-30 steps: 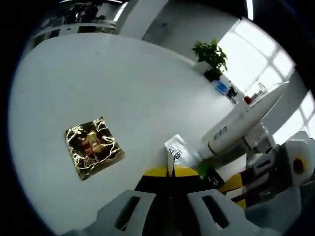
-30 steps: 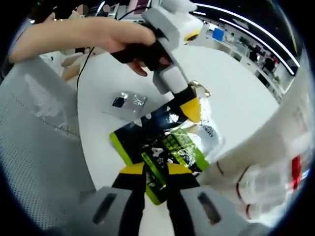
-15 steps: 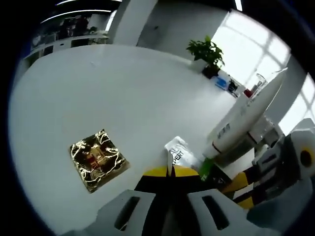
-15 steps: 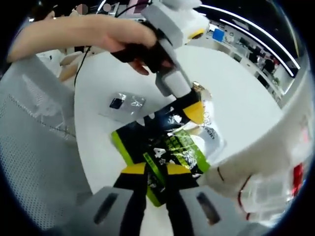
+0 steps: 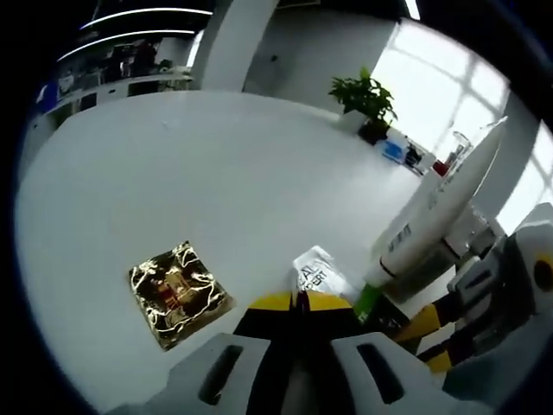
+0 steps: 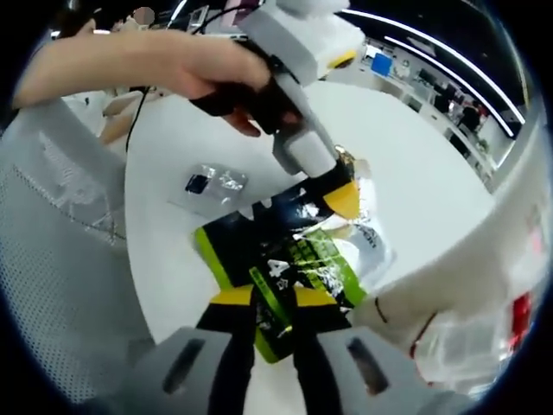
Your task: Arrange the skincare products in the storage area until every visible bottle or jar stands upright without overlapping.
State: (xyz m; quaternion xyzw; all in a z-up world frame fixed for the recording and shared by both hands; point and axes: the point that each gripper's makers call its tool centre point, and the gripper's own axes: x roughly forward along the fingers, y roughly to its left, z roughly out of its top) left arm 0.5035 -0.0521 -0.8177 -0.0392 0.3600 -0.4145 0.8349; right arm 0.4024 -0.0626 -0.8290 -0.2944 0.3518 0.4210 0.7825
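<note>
A green-and-black pouch [image 6: 285,255] lies flat near the table's edge, held at both ends. My right gripper [image 6: 266,298] is shut on its near edge. My left gripper [image 6: 335,192], held by a person's hand [image 6: 216,69], is shut on its far edge. In the left gripper view its yellow tips [image 5: 294,302] meet over the pouch's dark edge. A tall white tube [image 5: 436,212] leans up at the right, beside the right gripper [image 5: 432,341], and bulks large at the right [image 6: 449,277] of the right gripper view. A white printed sachet [image 5: 315,271] lies just past the tips.
A gold foil packet [image 5: 177,292] lies on the white table [image 5: 216,164] to the left. A silver sachet [image 6: 212,183] sits near the table's edge beside a grey mesh chair [image 6: 52,251]. A potted plant [image 5: 367,95] and small items stand at the far edge.
Both grippers keep their hold on the pouch. The views have shifted a little; the gold packet and the tube sit slightly lower and to the right in the left gripper view.
</note>
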